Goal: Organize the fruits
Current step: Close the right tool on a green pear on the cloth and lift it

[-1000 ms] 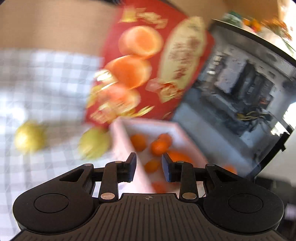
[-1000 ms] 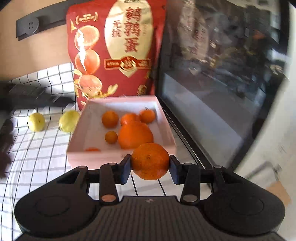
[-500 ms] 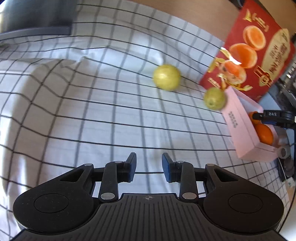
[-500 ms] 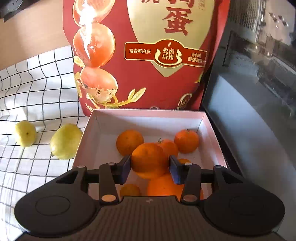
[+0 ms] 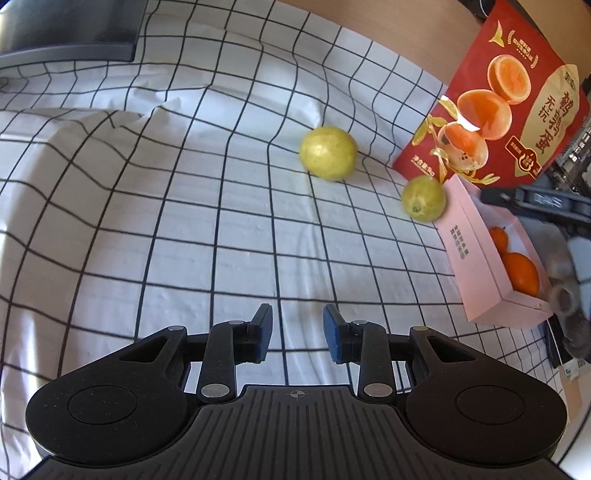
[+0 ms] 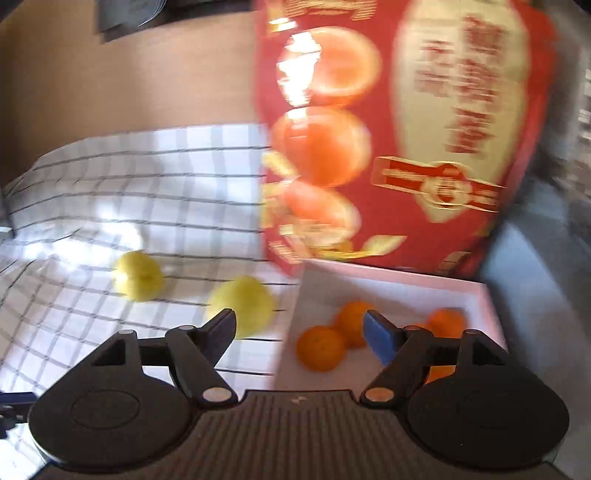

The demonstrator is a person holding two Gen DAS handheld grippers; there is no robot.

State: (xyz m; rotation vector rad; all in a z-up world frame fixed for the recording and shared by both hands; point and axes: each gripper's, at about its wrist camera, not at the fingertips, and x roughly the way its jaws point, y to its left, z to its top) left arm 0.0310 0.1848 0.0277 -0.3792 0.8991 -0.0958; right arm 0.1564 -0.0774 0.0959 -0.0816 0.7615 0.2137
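Two yellow-green fruits lie on the checked cloth: a larger one and a smaller one against the pink box. Both also show, blurred, in the right wrist view. The pink box holds several oranges. My left gripper is open and empty above bare cloth, well short of the fruits. My right gripper is wide open and empty over the box's left edge.
A tall red snack bag stands behind the box. A dark appliance with a glass front is to the right. A dark flat object lies at the far left of the cloth.
My right gripper let go of the orange into the box, opened wide and swung left. My left gripper stayed open over the cloth and hardly moved in the last half second.
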